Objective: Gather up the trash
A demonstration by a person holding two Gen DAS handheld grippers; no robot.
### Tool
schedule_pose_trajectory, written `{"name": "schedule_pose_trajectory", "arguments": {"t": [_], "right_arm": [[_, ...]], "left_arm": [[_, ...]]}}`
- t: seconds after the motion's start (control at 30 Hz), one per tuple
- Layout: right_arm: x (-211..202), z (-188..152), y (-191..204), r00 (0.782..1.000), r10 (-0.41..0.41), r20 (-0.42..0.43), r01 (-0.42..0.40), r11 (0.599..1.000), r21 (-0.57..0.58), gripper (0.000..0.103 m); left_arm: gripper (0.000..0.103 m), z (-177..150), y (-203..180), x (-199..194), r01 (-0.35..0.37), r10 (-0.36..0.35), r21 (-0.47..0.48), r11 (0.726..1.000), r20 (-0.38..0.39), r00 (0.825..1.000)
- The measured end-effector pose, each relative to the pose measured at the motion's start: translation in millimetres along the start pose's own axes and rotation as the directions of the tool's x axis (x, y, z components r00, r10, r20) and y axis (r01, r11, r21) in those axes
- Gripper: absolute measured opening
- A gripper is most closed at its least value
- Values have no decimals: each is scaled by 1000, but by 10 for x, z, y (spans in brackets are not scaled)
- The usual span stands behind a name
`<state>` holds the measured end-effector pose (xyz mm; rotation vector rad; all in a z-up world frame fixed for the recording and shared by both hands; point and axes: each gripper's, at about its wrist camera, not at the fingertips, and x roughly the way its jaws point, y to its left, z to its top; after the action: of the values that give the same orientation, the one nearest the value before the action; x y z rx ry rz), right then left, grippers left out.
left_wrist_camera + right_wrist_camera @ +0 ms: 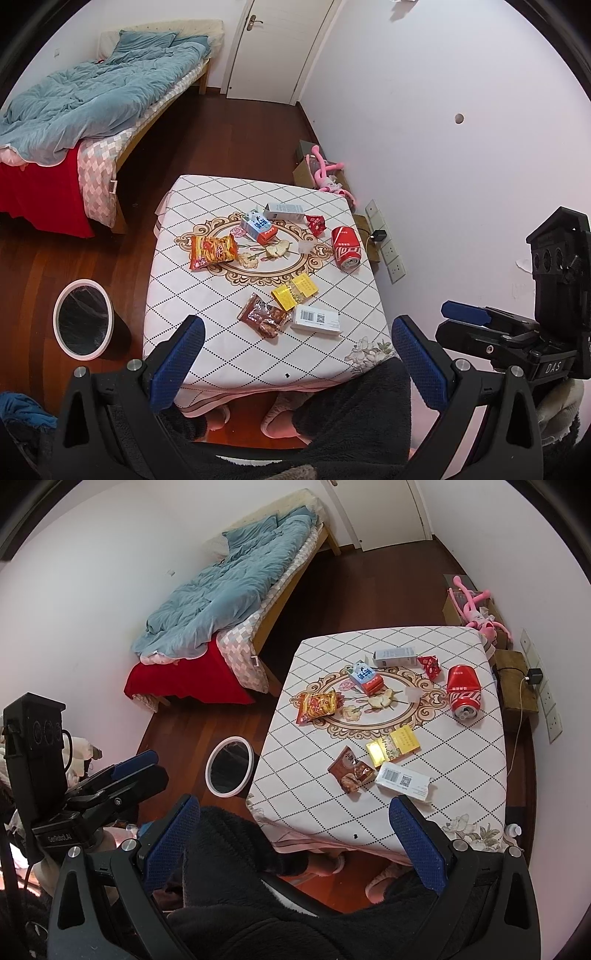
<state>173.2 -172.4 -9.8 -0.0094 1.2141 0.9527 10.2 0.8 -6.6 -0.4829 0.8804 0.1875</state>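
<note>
Status: nothing collected as far as the views show; all litter lies on the worktop, a square surface under a white diamond-pattern cloth.

Items outstanding:
- crushed red soda can, on its side near the right edge
- orange crisp packet, left of centre
- blue-and-white small carton, at centre
- long white-grey box, at the far side
- small red wrapper, just beside that box
- yellow foil packets
- brown snack wrapper, touching the yellow ones
- white barcode box, nearest the front edge
- pale food scraps, at centre

Receptacle: round white-rimmed bin with black liner, on the floor left of the worktop; contents cannot be made out.

Left tool: spread, holding nothing, short of the front edge. Right tool: spread, holding nothing.
</note>
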Motion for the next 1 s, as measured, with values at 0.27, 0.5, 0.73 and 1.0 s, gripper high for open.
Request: {"name": "schedule_pose_trajectory", "arguments": {"t": [0.27, 0.5, 0.73, 1.0], "right_arm": [[-5, 3, -6, 1000, 0, 0, 0, 1000, 0, 103], [1, 1, 0, 1000, -1, -2, 1, 1000, -3, 103], [-28, -9, -4, 1000, -3, -4, 3, 1000, -7, 103], [-62, 0, -39, 1000, -3, -7, 3, 1000, -8, 103]], "left_arm": [[103, 10, -8, -5, 4, -4, 1, 1000, -1, 1000], [103, 25, -58, -29, 14, -14, 13, 1000, -5, 1000], [103, 10, -48, -54, 21, -21, 19, 1000, -3, 1000], [103, 13, -49, -47, 25, -25, 22, 999, -4, 1000]]}}
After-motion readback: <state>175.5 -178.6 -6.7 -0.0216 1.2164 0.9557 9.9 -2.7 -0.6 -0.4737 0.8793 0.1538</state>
